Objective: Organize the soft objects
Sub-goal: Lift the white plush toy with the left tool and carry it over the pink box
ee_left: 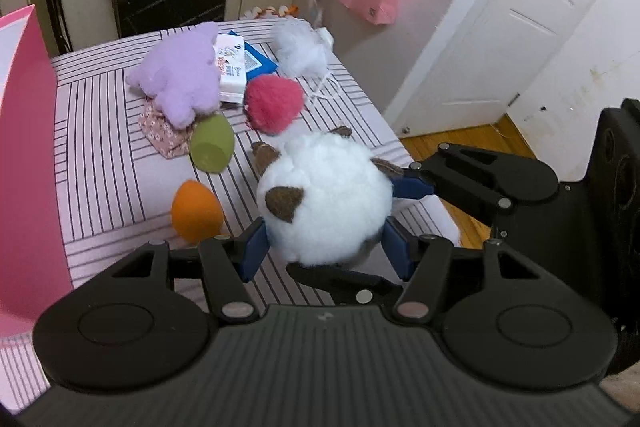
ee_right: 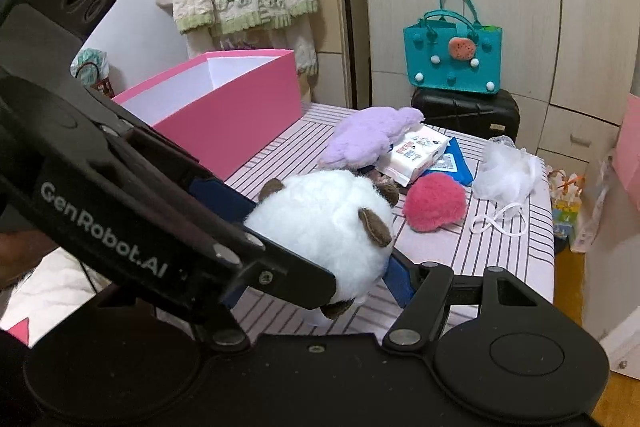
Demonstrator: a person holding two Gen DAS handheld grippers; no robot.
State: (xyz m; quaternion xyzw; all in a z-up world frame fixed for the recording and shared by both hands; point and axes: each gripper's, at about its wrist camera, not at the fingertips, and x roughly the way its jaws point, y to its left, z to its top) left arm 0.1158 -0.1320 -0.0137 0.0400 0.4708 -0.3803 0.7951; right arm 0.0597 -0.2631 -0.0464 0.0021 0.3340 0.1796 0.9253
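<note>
Bed: striped pink cover carries everything; its right edge drops to wood floor beside a white door.
Pink box: open-topped, standing at the bed's left edge, inside looks bare; likely where the soft things go.
White plush ball: round, brown felt ears, held above the bed near its near edge, between both tools.
Left gripper: blue pads press the ball's lower sides, about half spread, holding it.
Right gripper: jaws fairly wide; one blue pad lies against the ball's right flank, the other hides behind the left tool, so it seems to grip too.
Purple plush: toward the far edge, lying partly on a tissue pack and floral cloth.
Red pompom: mid-bed, just beyond the ball.
Green egg, orange egg: left of the ball, close together.
Step advice: carry the ball level with both grips even, clear the box wall, then release over the opening.
Room: the path leftward passes over both eggs; keep height.
</note>
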